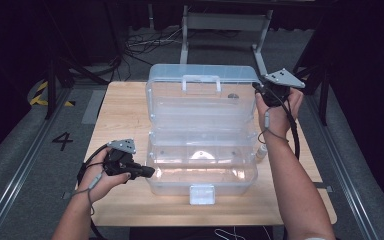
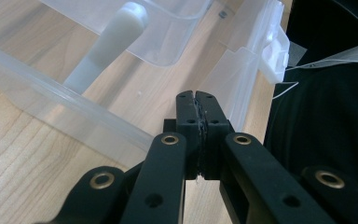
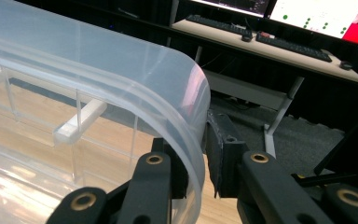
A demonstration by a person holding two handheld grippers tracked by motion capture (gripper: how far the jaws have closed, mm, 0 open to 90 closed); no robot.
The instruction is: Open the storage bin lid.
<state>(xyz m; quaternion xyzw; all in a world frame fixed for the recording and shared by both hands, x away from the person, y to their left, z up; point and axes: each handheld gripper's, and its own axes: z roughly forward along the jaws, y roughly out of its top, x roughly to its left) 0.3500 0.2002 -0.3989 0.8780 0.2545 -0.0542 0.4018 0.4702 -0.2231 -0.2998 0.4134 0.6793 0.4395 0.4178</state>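
A clear plastic toolbox stands open on the wooden table [image 1: 120,115], its base [image 1: 200,177] near me and its lid [image 1: 202,97] raised behind. My right gripper [image 1: 256,89] is at the lid's far right corner. In the right gripper view the lid's curved rim [image 3: 168,79] runs between the jaws of my right gripper [image 3: 196,144], which are shut on it. My left gripper [image 1: 150,172] lies beside the base's left front wall, apart from it. Its jaws are pressed together with nothing in them [image 2: 196,100]. The white front latch [image 2: 275,51] shows ahead.
A small white bottle [image 1: 261,151] stands on the table just right of the base. A clear inner tray with a white handle [image 2: 107,44] sits inside the base. Beyond the table lie cables and a metal frame; a desk with keyboards [image 3: 284,44] shows in the right gripper view.
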